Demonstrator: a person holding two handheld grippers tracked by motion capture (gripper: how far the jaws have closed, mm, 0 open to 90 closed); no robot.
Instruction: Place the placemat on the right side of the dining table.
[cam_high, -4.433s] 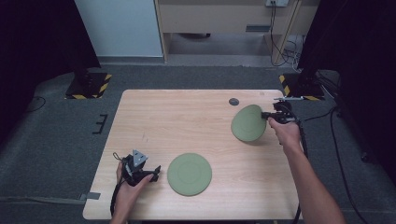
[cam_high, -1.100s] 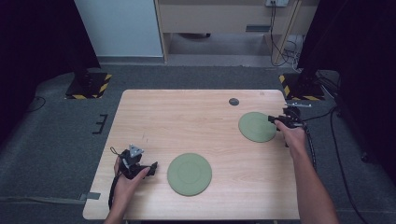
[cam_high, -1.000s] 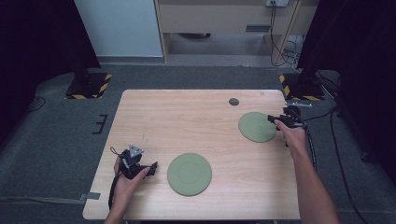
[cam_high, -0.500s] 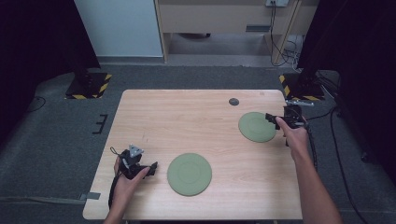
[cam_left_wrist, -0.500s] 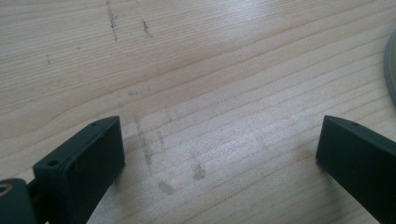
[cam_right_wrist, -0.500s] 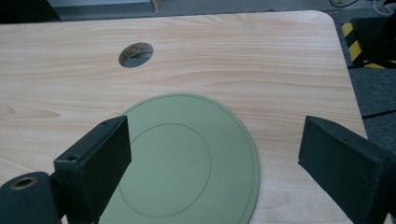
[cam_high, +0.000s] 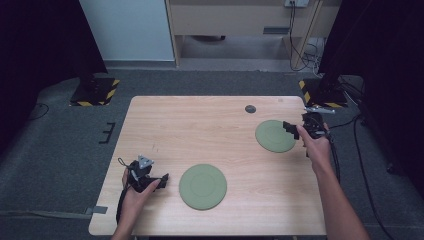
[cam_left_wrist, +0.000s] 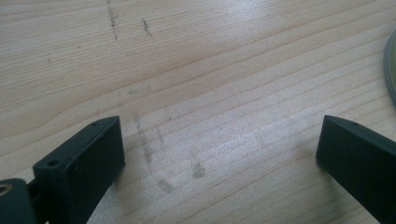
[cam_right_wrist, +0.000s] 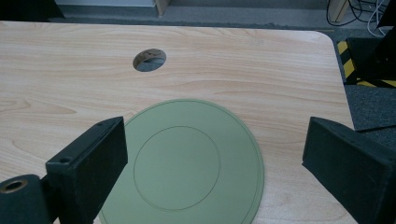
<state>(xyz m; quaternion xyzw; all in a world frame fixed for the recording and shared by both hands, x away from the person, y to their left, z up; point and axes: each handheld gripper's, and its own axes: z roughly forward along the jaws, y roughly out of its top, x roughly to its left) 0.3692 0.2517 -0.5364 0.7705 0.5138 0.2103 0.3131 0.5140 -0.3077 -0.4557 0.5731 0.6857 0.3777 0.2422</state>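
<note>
Two flat round green plates lie on the wooden table (cam_high: 200, 130). One plate (cam_high: 202, 186) is near the front middle, the other plate (cam_high: 274, 136) lies flat at the right. My right gripper (cam_high: 290, 128) hovers just over that plate's right edge. Its jaws have just been opening and stand wide apart with nothing between them. The right gripper view has this plate (cam_right_wrist: 187, 163) on the wood below the right gripper (cam_right_wrist: 215, 154). My left gripper (cam_high: 162, 180) rests open at the front left, just left of the nearer plate. In its own view, the left gripper (cam_left_wrist: 219, 154) spans bare wood, the plate's rim (cam_left_wrist: 391, 70) at the right.
A round cable hole (cam_high: 250, 108) pierces the table at the back right, also seen as the hole (cam_right_wrist: 149, 59) beyond the plate. Dark floor surrounds the table, with cables (cam_high: 360, 150) on the right and yellow-black striped bases (cam_high: 95, 91) at the back corners.
The right plate, held tilted earlier, now lies flat. The right gripper has let go of its edge and risen a little. The left hand has stayed still.
</note>
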